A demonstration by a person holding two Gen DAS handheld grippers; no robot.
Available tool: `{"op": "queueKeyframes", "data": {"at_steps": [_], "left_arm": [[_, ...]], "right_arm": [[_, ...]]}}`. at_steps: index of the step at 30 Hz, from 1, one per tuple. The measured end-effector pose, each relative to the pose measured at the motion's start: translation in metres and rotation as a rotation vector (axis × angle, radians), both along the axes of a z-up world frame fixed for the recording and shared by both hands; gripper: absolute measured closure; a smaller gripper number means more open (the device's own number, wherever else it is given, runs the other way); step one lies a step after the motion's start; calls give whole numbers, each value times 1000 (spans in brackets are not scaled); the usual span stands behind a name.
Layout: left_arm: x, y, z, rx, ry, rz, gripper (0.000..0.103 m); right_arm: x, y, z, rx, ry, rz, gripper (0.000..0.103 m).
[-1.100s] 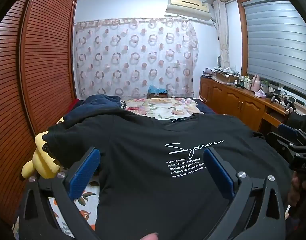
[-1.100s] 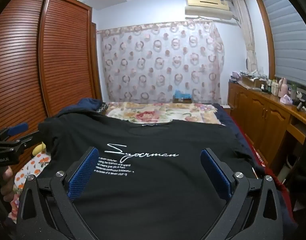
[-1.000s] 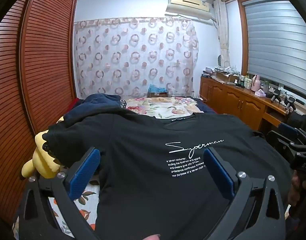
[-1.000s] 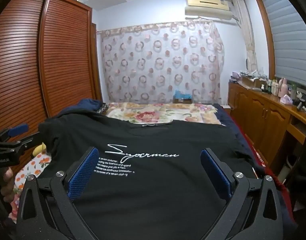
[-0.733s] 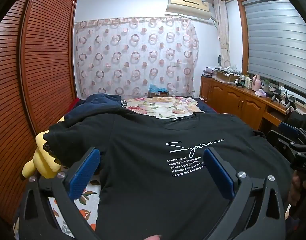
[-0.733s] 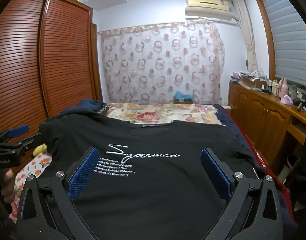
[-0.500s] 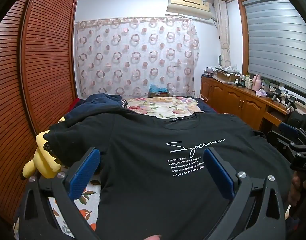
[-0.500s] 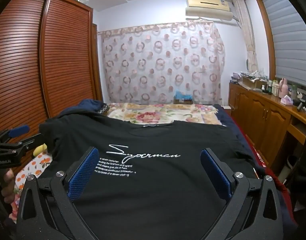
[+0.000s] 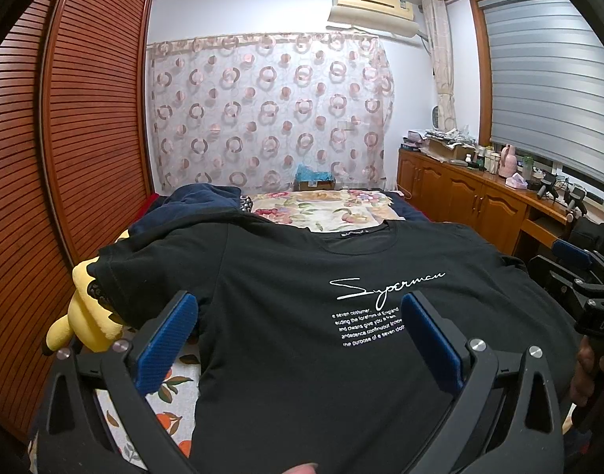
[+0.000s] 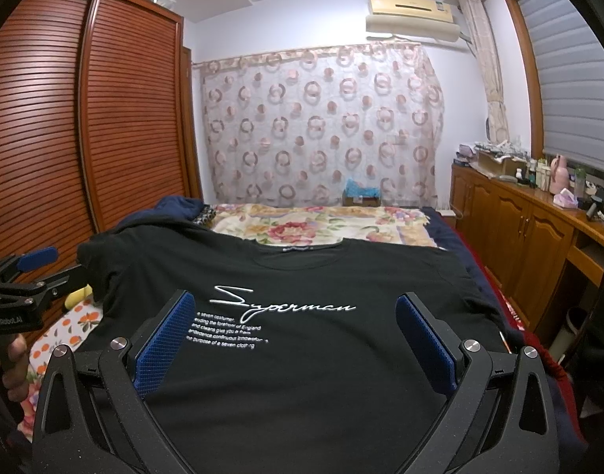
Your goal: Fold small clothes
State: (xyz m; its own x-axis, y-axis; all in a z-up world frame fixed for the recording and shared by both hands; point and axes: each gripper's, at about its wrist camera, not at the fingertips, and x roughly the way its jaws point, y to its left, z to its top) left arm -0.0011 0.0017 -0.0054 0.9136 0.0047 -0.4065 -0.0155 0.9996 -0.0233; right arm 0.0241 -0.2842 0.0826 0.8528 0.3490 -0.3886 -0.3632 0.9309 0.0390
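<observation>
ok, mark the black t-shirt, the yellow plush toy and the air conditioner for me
black t-shirt (image 9: 302, 355): left wrist view, on the chest fabric left of the small print.
yellow plush toy (image 9: 87, 326): left wrist view, on its yellow body beside the shirt sleeve.
air conditioner (image 10: 410, 10): right wrist view, on its front panel.

left tongs (image 9: 298, 341) spread wide | black T-shirt (image 9: 302, 316) flat on bed (image 9: 321, 209)

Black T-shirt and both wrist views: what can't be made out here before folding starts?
- Black T-shirt hem: cut off by the bottom edge and hidden behind the left gripper and right gripper in their own views.
- Small print under the Superman logo: too small to read reliably.
- Yellow plush toy: partly covered by the sleeve.
- Bed under the shirt: hidden.
</observation>
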Motion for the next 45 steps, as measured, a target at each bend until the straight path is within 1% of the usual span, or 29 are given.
{"op": "queueKeyframes", "data": {"at_steps": [45], "left_arm": [[1, 2, 1, 3, 0, 0, 0]], "right_arm": [[-1, 3, 0, -1, -1, 1, 0]]}}
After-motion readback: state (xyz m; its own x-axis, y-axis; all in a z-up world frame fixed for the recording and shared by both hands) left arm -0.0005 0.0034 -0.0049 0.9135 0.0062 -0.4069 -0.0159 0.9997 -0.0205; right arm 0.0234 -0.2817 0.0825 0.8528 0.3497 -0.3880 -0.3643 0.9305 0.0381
